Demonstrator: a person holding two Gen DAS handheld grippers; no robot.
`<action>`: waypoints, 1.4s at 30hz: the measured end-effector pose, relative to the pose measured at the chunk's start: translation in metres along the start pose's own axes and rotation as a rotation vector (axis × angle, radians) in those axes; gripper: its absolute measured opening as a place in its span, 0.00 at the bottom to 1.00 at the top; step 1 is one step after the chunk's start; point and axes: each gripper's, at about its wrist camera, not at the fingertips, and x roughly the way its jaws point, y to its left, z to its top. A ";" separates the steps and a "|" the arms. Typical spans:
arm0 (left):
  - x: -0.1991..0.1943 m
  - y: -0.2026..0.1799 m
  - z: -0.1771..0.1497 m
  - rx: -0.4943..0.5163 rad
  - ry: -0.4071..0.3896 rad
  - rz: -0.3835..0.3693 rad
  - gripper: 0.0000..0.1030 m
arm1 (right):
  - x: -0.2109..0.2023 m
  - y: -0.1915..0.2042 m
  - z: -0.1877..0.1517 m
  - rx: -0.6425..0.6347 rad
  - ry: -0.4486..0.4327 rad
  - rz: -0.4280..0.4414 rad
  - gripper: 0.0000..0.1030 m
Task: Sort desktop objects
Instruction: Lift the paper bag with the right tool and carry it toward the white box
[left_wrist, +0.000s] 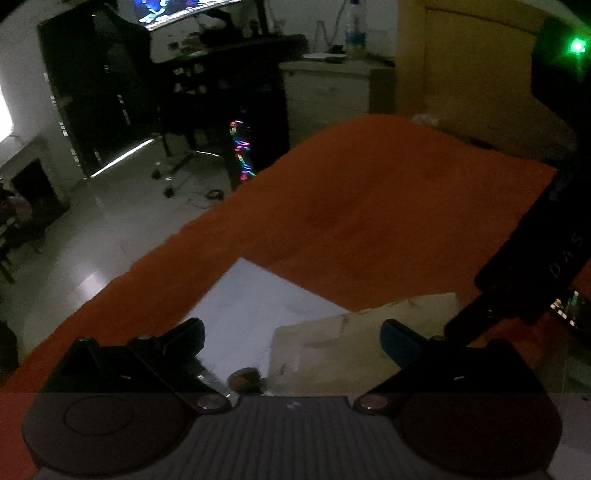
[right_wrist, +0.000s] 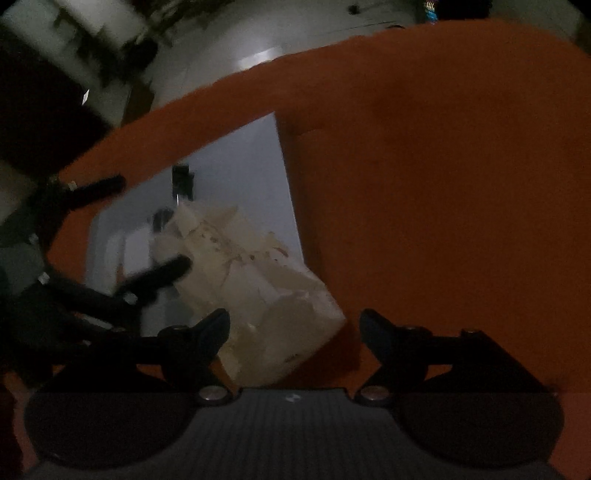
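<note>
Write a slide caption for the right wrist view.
Open right claw above a crumpled paper bag on an orange cloth.

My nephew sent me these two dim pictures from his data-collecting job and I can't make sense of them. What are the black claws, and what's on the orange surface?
There is no robot here: a person carries a two-finger gripper in each hand, with a camera on each looking along its fingers. One picture is from the left gripper, the other from the right gripper. Both are open and hold nothing. On the orange cloth lies a white sheet, and on it a crumpled pale paper bag. A small brown round thing sits beside the bag; I can't tell what it is.
</note>
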 end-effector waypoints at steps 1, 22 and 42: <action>0.004 -0.001 0.001 0.001 0.012 -0.006 1.00 | 0.000 -0.002 -0.002 0.032 -0.014 0.013 0.74; 0.046 0.039 -0.009 -0.350 0.184 -0.199 0.97 | 0.017 -0.002 -0.011 0.028 -0.082 -0.002 0.23; 0.013 0.034 -0.012 -0.411 0.225 -0.039 0.18 | 0.013 0.008 -0.006 -0.030 -0.098 -0.023 0.19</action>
